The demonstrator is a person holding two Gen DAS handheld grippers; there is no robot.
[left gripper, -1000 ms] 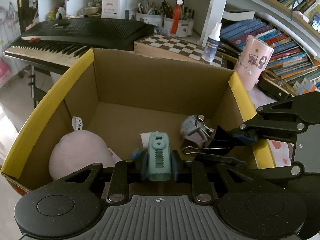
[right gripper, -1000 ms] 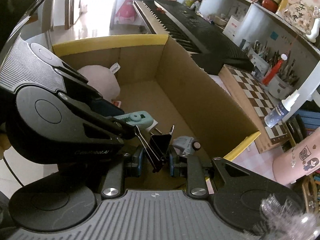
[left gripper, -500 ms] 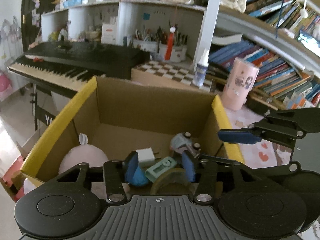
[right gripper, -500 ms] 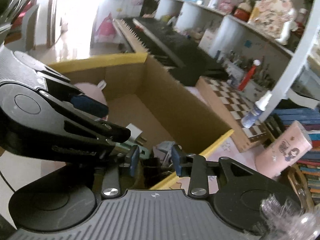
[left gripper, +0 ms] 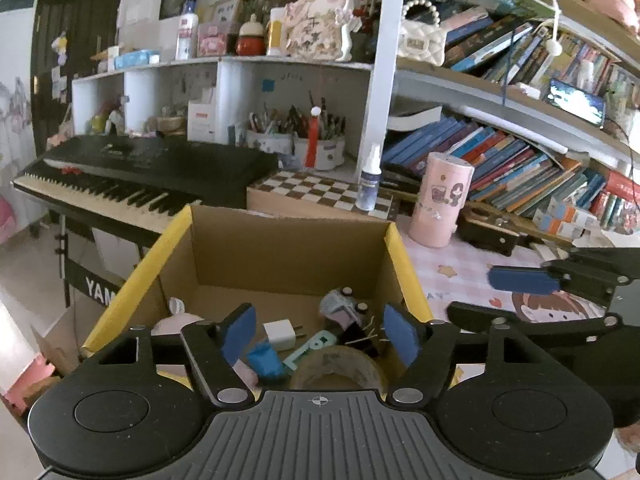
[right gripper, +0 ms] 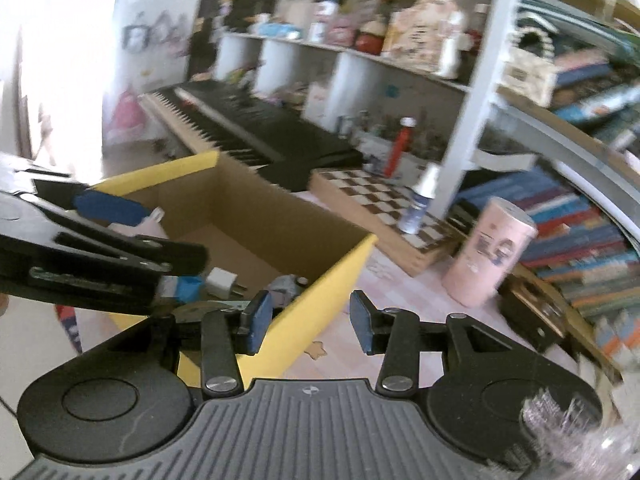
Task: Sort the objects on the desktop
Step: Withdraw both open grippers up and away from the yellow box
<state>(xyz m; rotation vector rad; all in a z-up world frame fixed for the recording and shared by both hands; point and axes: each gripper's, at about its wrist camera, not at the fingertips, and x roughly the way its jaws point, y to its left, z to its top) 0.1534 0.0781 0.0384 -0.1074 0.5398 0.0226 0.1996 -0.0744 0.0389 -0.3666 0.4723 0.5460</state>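
Your box (left gripper: 280,248) sits at the surface (left gripper: 460,276) edge beside the keyboard (left gripper: 132,168), so a knock on its yellow rim could tip it off. Inside it lie tape (left gripper: 336,368), charger (left gripper: 280,334) and toy car (left gripper: 340,308). Left claw (left gripper: 318,334) hangs spread and empty over the box; right claw (right gripper: 308,320), also spread and empty, straddles its rim and risks snagging

Matt brown cardboard box (left gripper: 288,248) holds a glossy tape roll (left gripper: 336,366).
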